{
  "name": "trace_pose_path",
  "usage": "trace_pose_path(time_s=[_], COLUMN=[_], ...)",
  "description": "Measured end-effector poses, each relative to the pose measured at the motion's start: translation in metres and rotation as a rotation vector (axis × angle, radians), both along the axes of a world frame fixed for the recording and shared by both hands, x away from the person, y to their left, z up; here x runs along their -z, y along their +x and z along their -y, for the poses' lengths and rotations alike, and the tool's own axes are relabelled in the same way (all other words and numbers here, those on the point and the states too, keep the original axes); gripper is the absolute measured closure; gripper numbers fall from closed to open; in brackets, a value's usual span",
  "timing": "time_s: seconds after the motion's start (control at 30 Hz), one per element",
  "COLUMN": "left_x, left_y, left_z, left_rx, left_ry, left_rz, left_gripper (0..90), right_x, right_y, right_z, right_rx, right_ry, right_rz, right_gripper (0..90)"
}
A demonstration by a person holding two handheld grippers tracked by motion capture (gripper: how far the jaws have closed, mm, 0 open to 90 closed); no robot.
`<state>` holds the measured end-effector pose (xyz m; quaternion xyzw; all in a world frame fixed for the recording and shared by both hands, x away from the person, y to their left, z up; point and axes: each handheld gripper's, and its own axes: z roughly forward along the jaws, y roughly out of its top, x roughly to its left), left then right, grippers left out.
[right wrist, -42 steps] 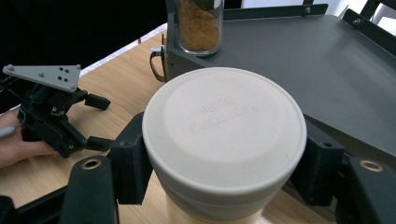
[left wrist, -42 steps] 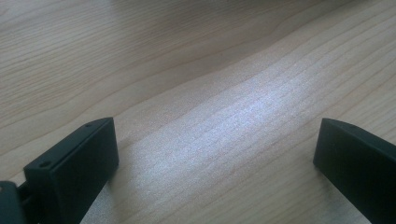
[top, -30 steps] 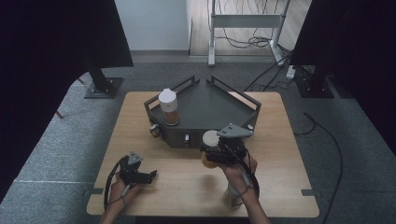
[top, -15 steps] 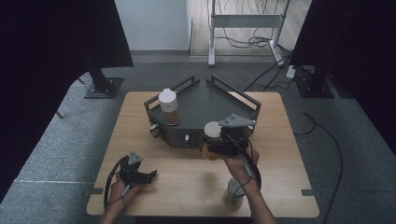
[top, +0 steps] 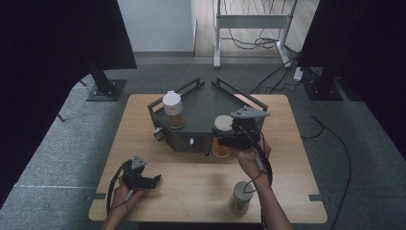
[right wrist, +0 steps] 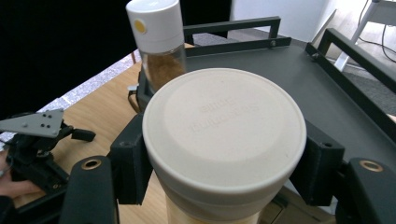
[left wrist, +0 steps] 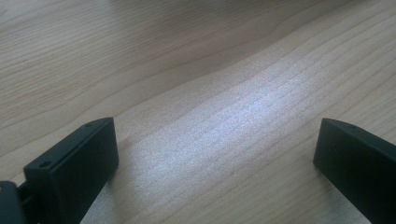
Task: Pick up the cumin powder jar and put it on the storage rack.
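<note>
The right gripper [top: 225, 139] clamps the cream-lidded jar [right wrist: 224, 135] at the dark tray's [top: 206, 108] front edge, not yet set beside the spice bottle [top: 173, 110], while the left gripper [top: 152, 181] gapes empty on the table [top: 191, 191]

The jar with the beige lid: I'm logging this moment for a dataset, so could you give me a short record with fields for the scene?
held item: jar with the beige lid, orange contents below the lid
holder: right hand-held gripper, jaws shut on the jar just under its lid
position: at the front edge of the dark tray, lifted above the wooden table
on tray: white-capped spice jar, upright near the left rail
other hand-held gripper: left hand-held gripper, jaws open, low over the bare table
also on table: grey cylinder, upright near the front edge
</note>
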<state>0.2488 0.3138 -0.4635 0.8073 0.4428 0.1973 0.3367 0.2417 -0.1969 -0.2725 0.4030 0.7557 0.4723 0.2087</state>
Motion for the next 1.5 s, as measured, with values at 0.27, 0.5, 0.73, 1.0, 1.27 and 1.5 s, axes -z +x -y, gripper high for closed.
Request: trace_pose_path(time_s=[0.27, 0.5, 0.73, 1.0, 1.27, 1.5], left_x=[0.000, 0.000, 0.000, 0.000, 0.000, 0.000], left_y=[0.000, 0.000, 0.001, 0.000, 0.001, 0.001], left_z=[0.000, 0.000, 0.000, 0.000, 0.000, 0.000], left_rx=[0.001, 0.002, 0.003, 0.001, 0.004, 0.004], left_ry=[0.000, 0.000, 0.000, -0.002, 0.001, 0.000], left_rz=[0.000, 0.000, -0.001, -0.001, -0.001, -0.001], left_gripper=[0.0, 0.0, 0.0, 0.0, 0.0, 0.0], right_x=[-0.007, -0.009, -0.012, -0.011, -0.006, -0.002], right_y=[0.008, 0.016, 0.028, 0.042, 0.053, 0.064], right_z=[0.002, 0.004, 0.004, 0.005, 0.008, 0.009], right_rx=[0.025, 0.045, 0.060, 0.071, 0.083, 0.096], right_ry=[-0.003, -0.006, -0.011, -0.019, -0.024, -0.030], right_rz=[0.010, 0.012, 0.013, 0.014, 0.023, 0.037], right_gripper=[33.1, 33.1, 33.1, 33.1, 33.1, 33.1])
